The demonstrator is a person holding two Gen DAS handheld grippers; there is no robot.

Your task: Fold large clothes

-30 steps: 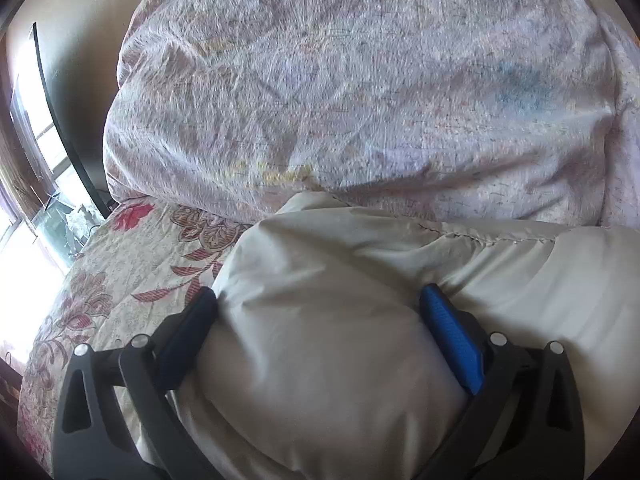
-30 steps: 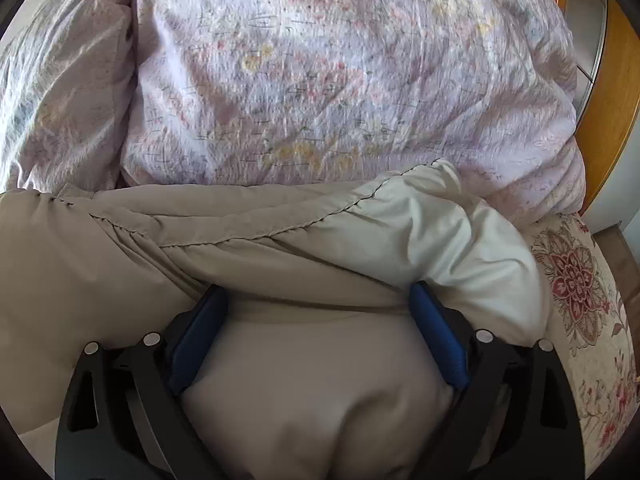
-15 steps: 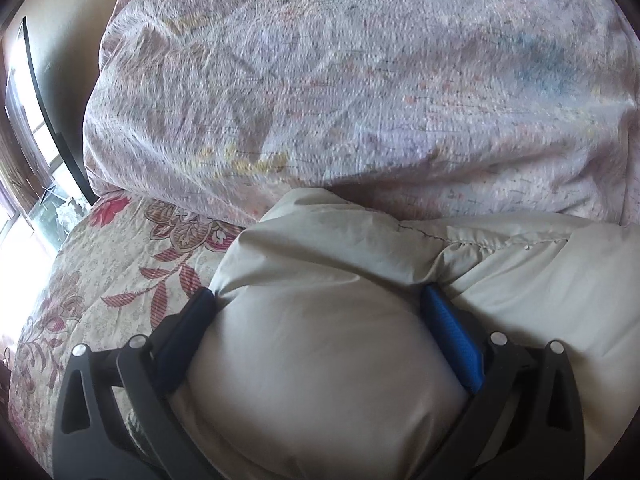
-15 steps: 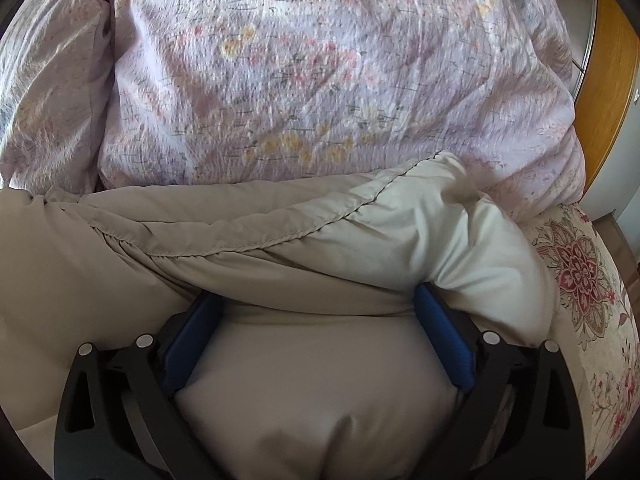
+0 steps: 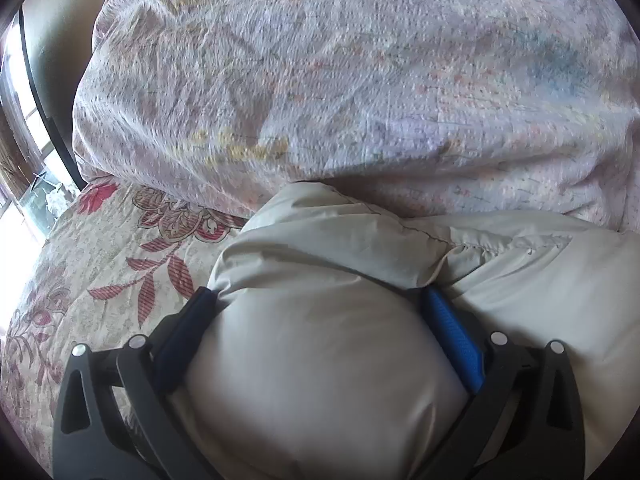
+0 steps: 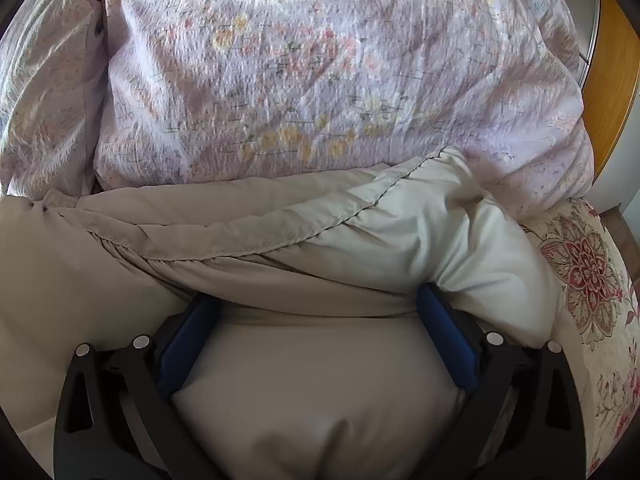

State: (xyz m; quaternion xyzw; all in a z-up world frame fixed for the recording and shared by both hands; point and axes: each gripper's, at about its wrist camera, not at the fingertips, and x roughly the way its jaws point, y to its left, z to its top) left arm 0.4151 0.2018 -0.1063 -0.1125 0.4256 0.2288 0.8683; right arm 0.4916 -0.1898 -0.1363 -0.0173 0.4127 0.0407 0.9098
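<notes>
The puffy beige padded garment (image 5: pixel 320 360) runs crosswise between both hands; the left gripper (image 5: pixel 316 304) and the right gripper (image 6: pixel 316 300), each spread wide, each pinch a thick bulge of it.

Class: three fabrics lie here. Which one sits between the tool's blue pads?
The plain beige padded garment, unpatterned; the lilac quilt behind and the red-flowered bedspread beneath are printed.

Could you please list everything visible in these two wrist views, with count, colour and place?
Padded garment: one, beige, nearest the cameras, bulging between both tongs.
Duvet: one, lilac with a faint floral print, bunched behind the garment.
Bedspread: one, cream with red flowers, under everything.
Wooden panel: one, orange-brown, far right of the right view.
Window: one, bright, left edge of the left view.
Left tongs: black with blue pads, flanking the garment.
Right tongs: same colours, spread wide around it.
</notes>
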